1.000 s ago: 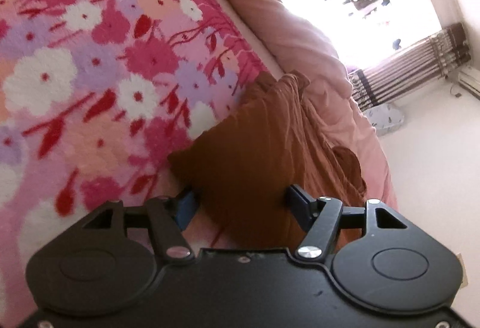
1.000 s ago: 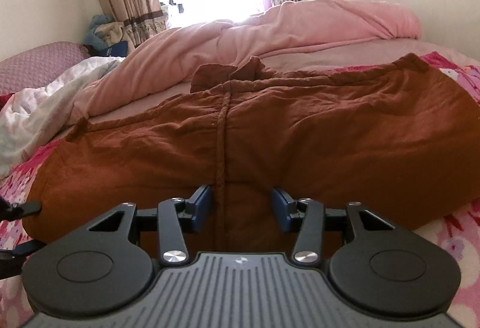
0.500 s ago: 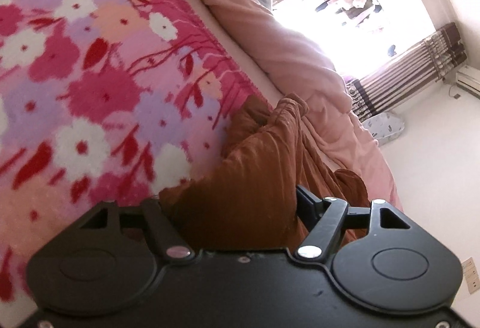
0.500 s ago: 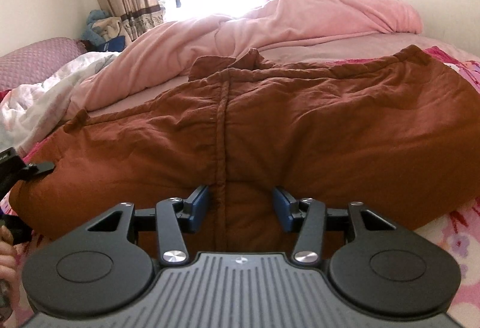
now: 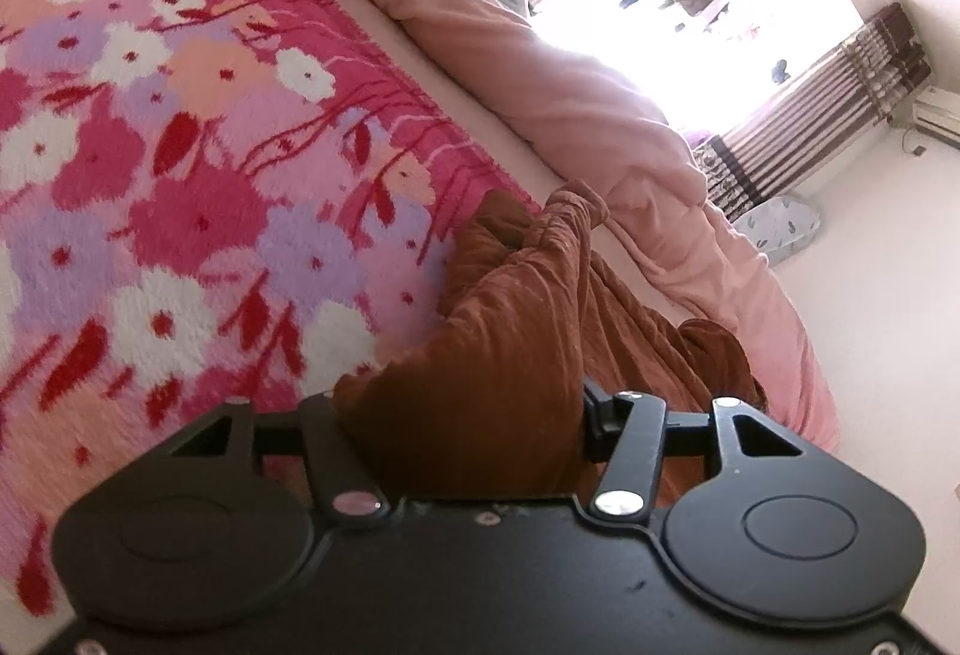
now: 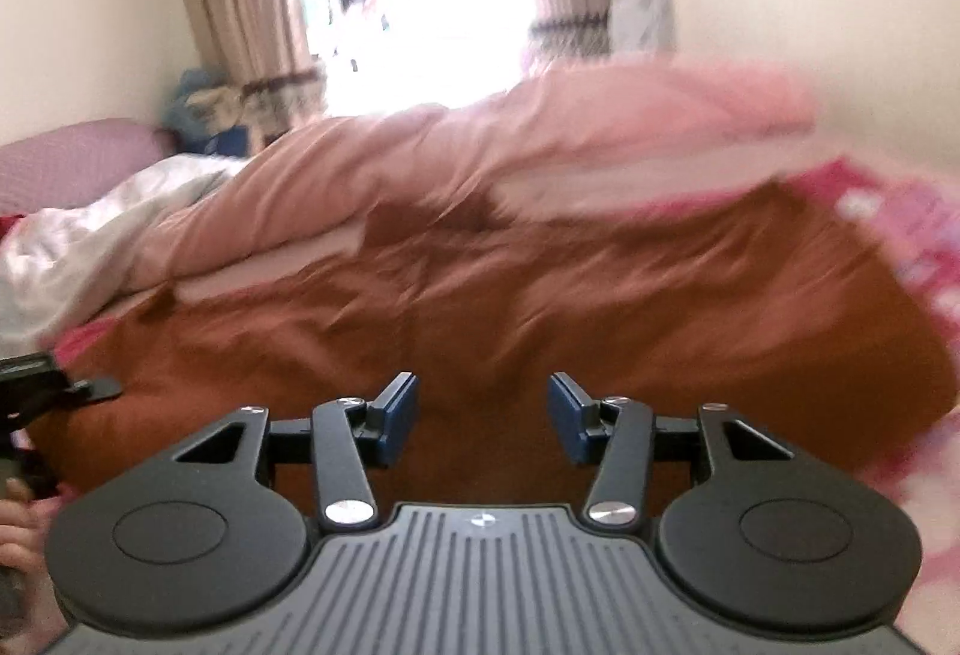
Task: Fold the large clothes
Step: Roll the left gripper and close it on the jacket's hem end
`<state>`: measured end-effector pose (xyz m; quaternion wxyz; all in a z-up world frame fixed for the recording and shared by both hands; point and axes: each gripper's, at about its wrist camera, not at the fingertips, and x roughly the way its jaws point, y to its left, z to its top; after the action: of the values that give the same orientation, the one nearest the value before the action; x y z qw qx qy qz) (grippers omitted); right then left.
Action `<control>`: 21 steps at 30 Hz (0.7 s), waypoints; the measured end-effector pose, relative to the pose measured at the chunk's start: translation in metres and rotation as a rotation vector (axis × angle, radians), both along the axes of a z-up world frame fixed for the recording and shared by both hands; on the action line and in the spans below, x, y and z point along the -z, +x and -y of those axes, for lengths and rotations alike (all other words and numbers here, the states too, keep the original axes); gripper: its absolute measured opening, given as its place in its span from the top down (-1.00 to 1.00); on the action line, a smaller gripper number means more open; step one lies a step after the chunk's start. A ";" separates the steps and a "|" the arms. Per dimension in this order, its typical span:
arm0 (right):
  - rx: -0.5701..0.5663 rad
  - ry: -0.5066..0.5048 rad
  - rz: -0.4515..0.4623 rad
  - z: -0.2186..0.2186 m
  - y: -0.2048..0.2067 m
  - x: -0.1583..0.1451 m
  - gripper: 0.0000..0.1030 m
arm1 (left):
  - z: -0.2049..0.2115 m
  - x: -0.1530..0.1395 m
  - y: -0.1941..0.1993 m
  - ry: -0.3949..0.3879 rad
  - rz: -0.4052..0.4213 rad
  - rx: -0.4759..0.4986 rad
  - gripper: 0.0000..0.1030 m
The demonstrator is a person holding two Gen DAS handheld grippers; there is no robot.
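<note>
**A:** How did the garment look?

**B:** Large rust-brown padded cloth garment (image 6: 540, 307), soft and wrinkled, spread wide over the pink floral woven blanket (image 5: 180, 187) on the bed. From my left wrist view its near end (image 5: 510, 355) was bunched into ridged folds, one corner peaked up. My right wrist view was motion-blurred, so no seam detail noted.

**A:** Surroundings? Anything in the way?

**B:** Pale pink puffy quilt (image 6: 600, 127) heaped just behind the garment, touching its far edge. White crumpled bedding (image 6: 90, 235) further along, by a mauve pillow (image 6: 72, 157). Brown striped curtains (image 6: 240, 7) flanked a glaring window. Nothing lay on top of the garment.

**A:** Your claws?

**B:** My left gripper (image 5: 468, 415) had the brown fabric mounded thick between its fingers, covering the left one; jaws stood wide around the bunch, and I could not tell whether they pinched it. My right gripper (image 6: 483, 415) was spread apart, blue pads (image 6: 399, 409) bare, nothing between them, held over the garment's near edge around its middle. Whether it touched the cloth, I could not tell. The left gripper's tip also showed at the garment's left end in the right view, hand behind it.
</note>
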<state>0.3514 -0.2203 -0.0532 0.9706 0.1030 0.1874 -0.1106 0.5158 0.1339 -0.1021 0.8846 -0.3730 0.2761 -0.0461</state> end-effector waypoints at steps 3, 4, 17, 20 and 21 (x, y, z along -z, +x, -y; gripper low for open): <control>0.038 -0.053 -0.015 0.013 -0.005 0.001 -0.15 | 0.002 0.002 0.000 0.017 -0.001 0.000 -0.06; 0.034 -0.043 -0.028 0.017 -0.005 0.004 -0.15 | 0.002 0.003 0.001 0.018 -0.002 -0.001 -0.07; 0.042 -0.159 -0.119 0.003 0.012 0.042 -0.17 | 0.008 -0.030 -0.001 0.051 0.029 0.070 0.20; 0.017 -0.124 -0.115 0.009 0.008 0.036 -0.18 | 0.016 -0.050 -0.006 0.031 0.070 0.107 0.32; 0.005 -0.094 -0.109 0.015 0.005 0.032 -0.18 | 0.021 -0.059 -0.008 0.025 0.089 0.129 0.33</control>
<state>0.3560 -0.2349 -0.0847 0.9623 0.0516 0.2345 -0.1274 0.5080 0.1129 -0.0427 0.8958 -0.3409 0.2607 -0.1160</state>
